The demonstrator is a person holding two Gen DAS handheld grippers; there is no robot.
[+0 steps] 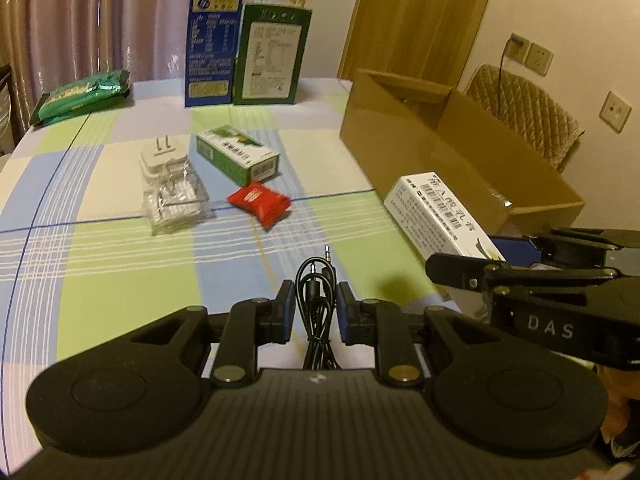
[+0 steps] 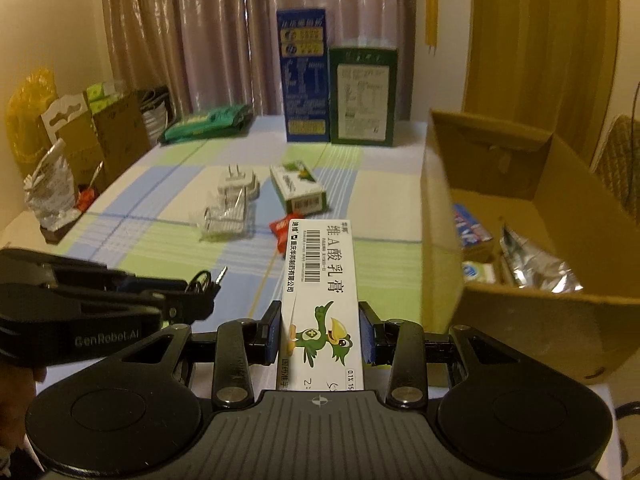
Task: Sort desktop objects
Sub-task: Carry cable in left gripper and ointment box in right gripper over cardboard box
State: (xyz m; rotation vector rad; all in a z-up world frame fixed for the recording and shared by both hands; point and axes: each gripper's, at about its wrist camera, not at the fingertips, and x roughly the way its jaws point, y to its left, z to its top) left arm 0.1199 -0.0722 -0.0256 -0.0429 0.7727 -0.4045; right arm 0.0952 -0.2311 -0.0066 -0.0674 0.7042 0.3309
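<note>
Desktop clutter is split between your two tongs and the tabletop (image 1: 120, 264). Your left tongs (image 1: 315, 300) are nearly closed and pinch a coiled black audio cable (image 1: 316, 280), whose jack plug sticks out ahead of the pads, above the checked cloth. Your right tongs (image 2: 322, 330) clamp a long white ointment carton (image 2: 320, 280) printed with a green bird; the blue pads press on both its long sides and it points forward, lifted off the cloth. Both tools tilt downward, side by side, with the right one close to the open cardboard box (image 2: 520, 312).

That box stands just to the right of the carton, its near wall close to the right pad. Inside it lie a silver foil pouch (image 2: 536, 264) and some small packets (image 2: 472, 236).

Further out on the cloth lie a red sachet (image 1: 259, 200), a small green-and-white carton (image 1: 238, 154), a white plug adapter (image 1: 162, 156) and a clear plastic packet (image 1: 176, 204) touching the adapter. At the far edge stand a tall blue box (image 1: 214, 36) and a green box (image 1: 272, 54) next to each other, with a green bag (image 1: 82, 94) off to the left.
</note>
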